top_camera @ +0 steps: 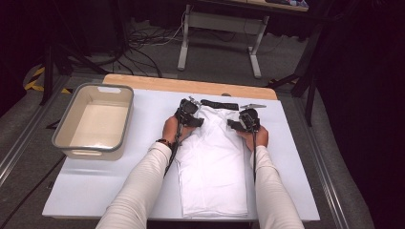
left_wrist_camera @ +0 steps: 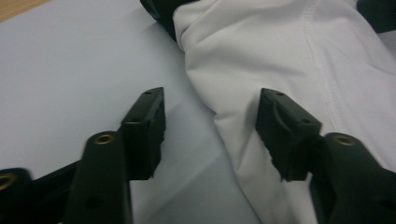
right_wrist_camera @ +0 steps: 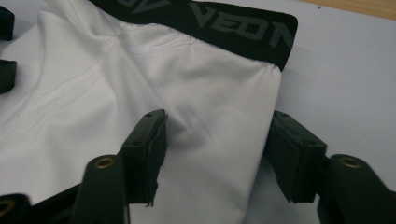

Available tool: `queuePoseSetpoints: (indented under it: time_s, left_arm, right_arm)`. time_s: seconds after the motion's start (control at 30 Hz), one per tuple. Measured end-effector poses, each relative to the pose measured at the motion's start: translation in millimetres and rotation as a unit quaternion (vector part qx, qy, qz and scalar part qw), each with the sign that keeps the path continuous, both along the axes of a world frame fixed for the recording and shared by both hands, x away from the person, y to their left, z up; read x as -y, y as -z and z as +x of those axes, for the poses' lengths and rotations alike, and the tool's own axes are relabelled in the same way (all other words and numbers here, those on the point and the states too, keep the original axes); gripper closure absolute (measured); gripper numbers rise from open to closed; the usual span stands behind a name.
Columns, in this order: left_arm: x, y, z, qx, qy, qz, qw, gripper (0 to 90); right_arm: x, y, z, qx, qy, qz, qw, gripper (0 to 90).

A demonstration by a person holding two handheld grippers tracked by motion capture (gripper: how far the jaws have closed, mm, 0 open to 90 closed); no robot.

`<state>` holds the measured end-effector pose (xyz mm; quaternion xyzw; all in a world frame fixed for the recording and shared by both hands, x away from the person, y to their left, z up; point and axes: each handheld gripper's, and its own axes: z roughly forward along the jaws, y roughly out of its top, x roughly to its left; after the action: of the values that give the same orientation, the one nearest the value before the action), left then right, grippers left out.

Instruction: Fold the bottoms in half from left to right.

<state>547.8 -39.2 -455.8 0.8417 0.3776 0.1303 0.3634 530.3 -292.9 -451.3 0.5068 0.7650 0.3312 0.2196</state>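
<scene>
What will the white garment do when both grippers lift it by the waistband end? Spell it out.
The white garment will probably droop and unfold: it is thin, folded fabric that already wrinkles near the black waistband. It looks light. The smooth weave may slip unless the fingers pinch a gathered fold.

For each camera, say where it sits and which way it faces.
High view: above the person's side, facing forward and down on the table; both sleeves, left gripper, right gripper.
Left gripper view: on that gripper, along its jaws at the white garment's edge.
Right gripper view: likewise, at the black waistband.
Shared: the garment.
</scene>
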Motion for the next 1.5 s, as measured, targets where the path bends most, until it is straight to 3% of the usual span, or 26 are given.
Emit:
queuePoseSetpoints:
  time_s: [0.17,0.2,0.33,0.47,0.73,0.9,1.07,1.2,1.23,1.27,1.37,1.4,1.43,1.5]
  left_arm:
    - [2.6,0.8,-4.9,-0.010,0.027,-0.022,0.9993,79.3]
    - [3.0,0.5,-5.4,-0.011,0.030,-0.021,0.9993,86.0]
    - [3.1,0.1,-6.0,-0.009,0.031,-0.021,0.9993,87.1]
    - [2.0,-2.3,-6.3,-0.002,0.035,-0.022,0.9991,87.6]
    - [-2.4,-14.4,-11.4,0.020,0.043,-0.030,0.9984,87.9]
    - [-2.8,-22.2,-20.5,0.045,0.058,-0.022,0.9970,87.9]
    - [-9.6,-36.3,-33.2,0.075,0.075,-0.036,0.9937,88.0]
    - [-16.2,-46.4,-50.8,0.102,0.086,-0.048,0.9899,88.0]
    - [-19.9,-49.6,-63.1,0.118,0.093,-0.051,0.9874,88.0]
    - [-19.9,-49.6,-63.1,0.118,0.093,-0.051,0.9874,88.0]
    - [-26.9,-54.0,-83.5,0.138,0.109,-0.058,0.9827,87.9]
    - [-31.2,-56.0,-99.3,0.147,0.122,-0.072,0.9789,87.9]
    - [-31.2,-56.0,-99.3,0.147,0.122,-0.072,0.9789,87.8]
    - [-33.7,-55.6,-116.5,0.152,0.142,-0.078,0.9751,87.5]
  right_arm:
    - [-6.2,-0.1,-2.9,-0.007,-0.027,0.024,0.9993,84.6]
    - [-6.7,0.0,-3.4,-0.010,-0.030,0.028,0.9991,84.8]
    - [-5.2,-0.4,-4.5,-0.013,-0.028,0.037,0.9988,85.6]
    - [-5.0,-2.1,-6.3,-0.004,-0.029,0.017,0.9994,86.1]
    - [6.0,-7.4,-14.9,0.014,-0.034,0.036,0.9987,86.4]
    - [11.3,-12.8,-23.6,0.029,-0.043,0.043,0.9977,86.6]
    - [16.6,-24.9,-36.2,0.052,-0.061,0.062,0.9949,86.6]
    - [19.8,-36.0,-54.7,0.079,-0.083,0.076,0.9905,86.6]
    - [21.4,-40.7,-64.0,0.088,-0.093,0.087,0.9879,86.6]
    - [21.4,-40.7,-64.0,0.088,-0.093,0.087,0.9879,86.6]
    - [24.4,-49.3,-79.5,0.096,-0.126,0.100,0.9822,86.6]
    - [26.3,-54.4,-91.6,0.104,-0.152,0.106,0.9772,86.6]
    - [26.3,-54.4,-91.6,0.104,-0.152,0.106,0.9772,86.6]
    - [29.0,-57.1,-112.7,0.114,-0.177,0.101,0.9723,86.5]
